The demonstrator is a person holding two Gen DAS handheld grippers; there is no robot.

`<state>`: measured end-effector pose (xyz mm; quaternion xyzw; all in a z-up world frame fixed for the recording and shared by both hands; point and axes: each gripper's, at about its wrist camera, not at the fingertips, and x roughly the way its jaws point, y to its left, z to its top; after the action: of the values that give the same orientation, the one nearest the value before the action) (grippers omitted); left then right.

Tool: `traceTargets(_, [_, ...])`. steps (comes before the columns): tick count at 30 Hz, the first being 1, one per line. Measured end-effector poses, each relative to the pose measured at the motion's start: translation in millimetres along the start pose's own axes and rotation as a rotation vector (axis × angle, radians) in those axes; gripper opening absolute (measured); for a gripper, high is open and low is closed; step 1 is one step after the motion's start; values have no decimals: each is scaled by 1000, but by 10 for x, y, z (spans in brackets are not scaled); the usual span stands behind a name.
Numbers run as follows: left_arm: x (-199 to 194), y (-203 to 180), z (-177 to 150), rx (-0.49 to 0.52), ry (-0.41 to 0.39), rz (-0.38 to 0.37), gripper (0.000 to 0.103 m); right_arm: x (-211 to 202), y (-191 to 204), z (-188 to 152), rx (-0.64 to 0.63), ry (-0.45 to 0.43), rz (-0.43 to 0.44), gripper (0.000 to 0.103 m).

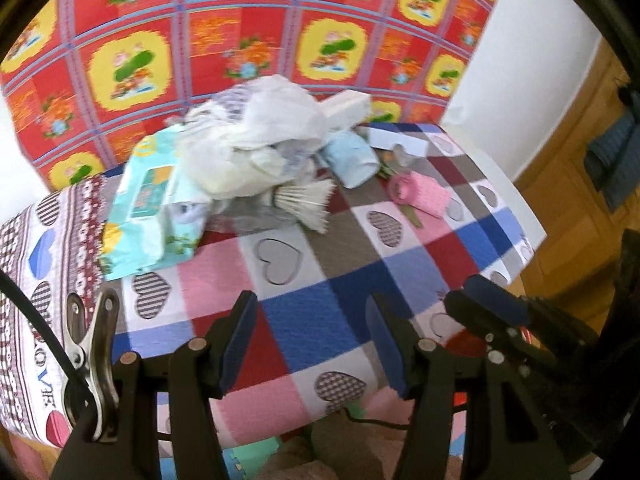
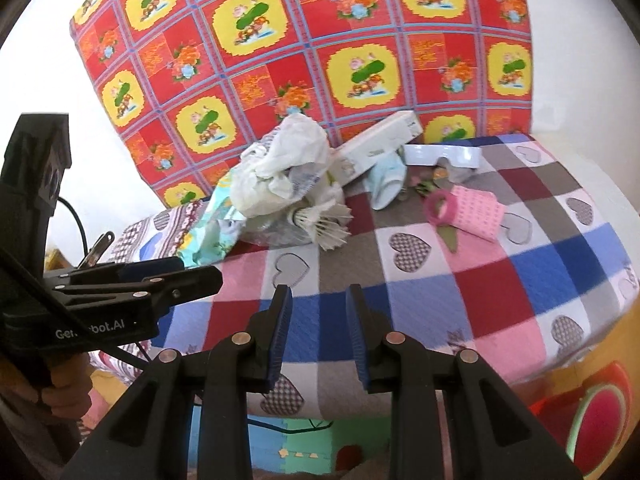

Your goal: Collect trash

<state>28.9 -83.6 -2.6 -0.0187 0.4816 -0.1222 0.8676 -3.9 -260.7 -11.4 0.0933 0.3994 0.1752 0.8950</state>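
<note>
Both empty: left gripper [image 1: 312, 340] spread wide, right gripper [image 2: 318, 332] narrower but apart; approach white bag [image 1: 260, 136] low, pinch crumpled top, avoid shuttlecock [image 2: 324, 220]

Beyond the left gripper [image 1: 312, 344], the crumpled white plastic bag [image 1: 256, 140] is motion-blurred and covers part of the teal wipes packet [image 1: 148, 204] and the base of the shuttlecock [image 1: 308, 204]. Print on the packet is too smeared to read. The white box [image 2: 380, 144], ahead of the right gripper [image 2: 318, 336], is partly hidden behind the bag. The metal clip [image 1: 92, 344], left of the left gripper, has its lower end behind the gripper body. The hand [image 2: 60, 392] is cut off at the frame's left edge.
</note>
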Motion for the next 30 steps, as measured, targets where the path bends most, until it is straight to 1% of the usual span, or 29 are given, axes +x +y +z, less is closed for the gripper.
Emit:
traceTargets(5, [56, 188, 101, -66, 8, 25, 60, 158, 19, 179, -36, 0, 36, 29])
traceTargets(14, [176, 443, 448, -185, -12, 65, 60, 494, -22, 567, -80, 25, 87, 29])
traceTargets(20, [302, 617, 658, -259, -16, 97, 60, 736, -50, 793, -117, 47, 116, 32])
traceTargets(26, [443, 767, 787, -314, -7, 122, 60, 933, -82, 975, -130, 62, 145, 38])
traceTargets(28, [486, 823, 825, -332, -8, 126, 60, 986, -83, 1035, -140, 66, 148, 46])
traceTargets(30, [528, 876, 867, -349, -10, 121, 60, 1044, -78, 1105, -156, 69, 147, 52])
